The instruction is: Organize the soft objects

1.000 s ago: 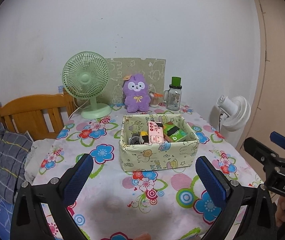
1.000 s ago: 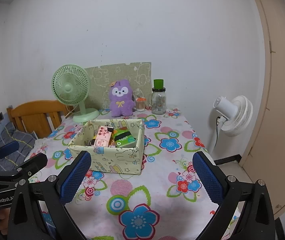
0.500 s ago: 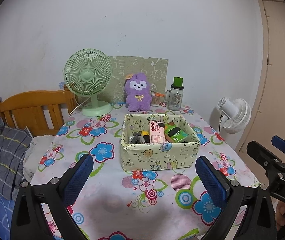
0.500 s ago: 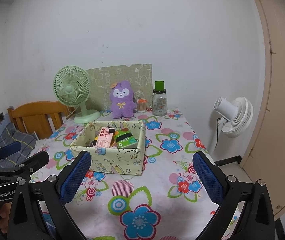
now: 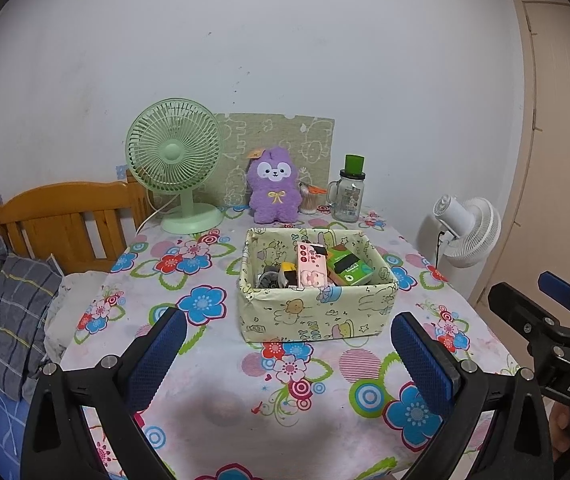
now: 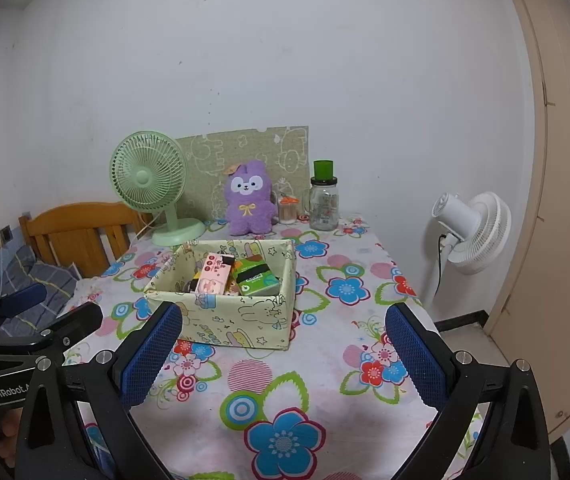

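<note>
In front of you the table under its flower-printed cloth (image 5: pixel 213 364) carries, past its middle, the pale green cartoon-print fabric box (image 5: pixel 317 312) packed with small packets. Behind the box, against the wall, the purple plush bunny with a yellow bow (image 5: pixel 273 192) sits upright between the mint-green desk fan (image 5: pixel 175 160) and the green-capped glass jar (image 5: pixel 350 196). Your left gripper (image 5: pixel 287 356) and right gripper (image 6: pixel 283 354) both hover over the near edge with blue-padded fingers spread wide, holding nothing.
</note>
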Demonstrator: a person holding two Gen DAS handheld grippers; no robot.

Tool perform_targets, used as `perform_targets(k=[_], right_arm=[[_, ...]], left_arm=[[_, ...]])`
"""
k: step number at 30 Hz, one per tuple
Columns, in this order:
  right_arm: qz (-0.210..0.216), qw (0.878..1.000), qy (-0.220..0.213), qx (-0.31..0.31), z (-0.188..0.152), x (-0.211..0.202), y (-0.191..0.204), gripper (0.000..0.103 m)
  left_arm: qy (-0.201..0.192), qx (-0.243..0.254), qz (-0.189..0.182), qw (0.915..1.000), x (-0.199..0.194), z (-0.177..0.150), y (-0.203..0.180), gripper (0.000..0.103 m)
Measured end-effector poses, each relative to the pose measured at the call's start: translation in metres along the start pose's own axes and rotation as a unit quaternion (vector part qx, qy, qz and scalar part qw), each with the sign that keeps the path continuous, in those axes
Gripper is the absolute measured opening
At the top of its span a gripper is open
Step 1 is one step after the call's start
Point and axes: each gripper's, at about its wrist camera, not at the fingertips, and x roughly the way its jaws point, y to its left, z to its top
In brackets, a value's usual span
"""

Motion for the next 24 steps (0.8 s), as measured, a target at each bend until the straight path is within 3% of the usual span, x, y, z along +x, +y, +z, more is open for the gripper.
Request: perform_targets(k=[24], right_arm=[[0.004,1.0,-0.012,-0.012,0.0031,-0.0007,0.0049,0.103]], left_arm=[[-0.007,0.0,-0.007,0.9999,-0.0005,0.0003,-0.0025,0.103]])
